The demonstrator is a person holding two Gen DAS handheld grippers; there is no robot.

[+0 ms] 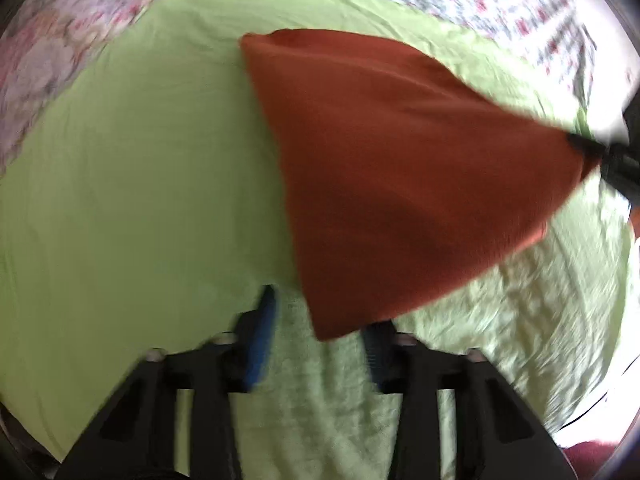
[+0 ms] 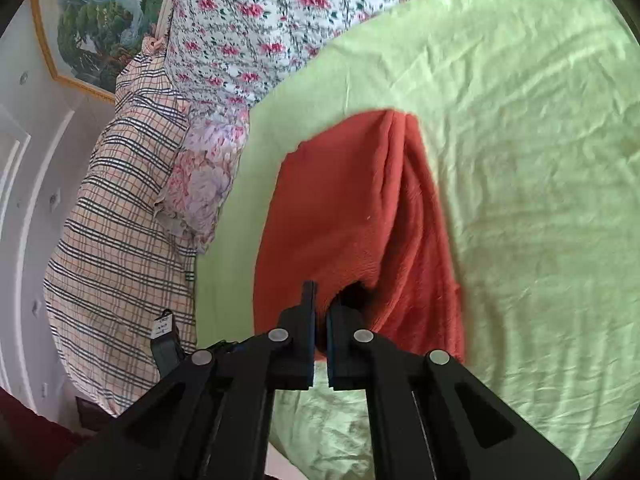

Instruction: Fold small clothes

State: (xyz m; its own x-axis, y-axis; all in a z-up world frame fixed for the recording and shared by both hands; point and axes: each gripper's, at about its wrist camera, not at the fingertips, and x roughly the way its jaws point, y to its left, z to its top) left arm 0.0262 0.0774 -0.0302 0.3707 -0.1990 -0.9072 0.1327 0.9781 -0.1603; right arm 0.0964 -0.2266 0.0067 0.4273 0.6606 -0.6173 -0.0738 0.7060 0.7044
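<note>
Light-green sheet [image 2: 520, 160] covers the bed and forms the working surface in both wrist views. Right gripper [image 2: 320, 312]: its jaws stand nearly together, with only a thin slit between the blue-edged pads, and a bunched corner of the rust-orange fleece cloth [image 2: 340, 220] is pinched between the tips. From that pinch the cloth spreads away over the sheet, one side flat, the other gathered into long lengthwise folds. Left gripper [image 1: 320, 320]: its jaws stand partly apart, the blue-padded left finger [image 1: 262, 340] resting over bare sheet, while the lowest corner of the same cloth [image 1: 400, 168] hangs down into the gap, nearer the right-hand finger; motion blur prevents telling whether either pad presses on it. In the left wrist view the cloth forms a broad triangle, lifted at its right-hand point, where the dark tip of the right gripper [image 1: 588, 148] holds it near the frame edge. Beyond the sheet lies a white bedspread with red flowers [image 2: 240, 12]. At the left of the right wrist view a plaid pillow [image 2: 116, 220] and a smaller floral pillow [image 2: 204, 176] lie side by side, touching, and a framed landscape painting [image 2: 100, 16] hangs on the pale wall behind.
</note>
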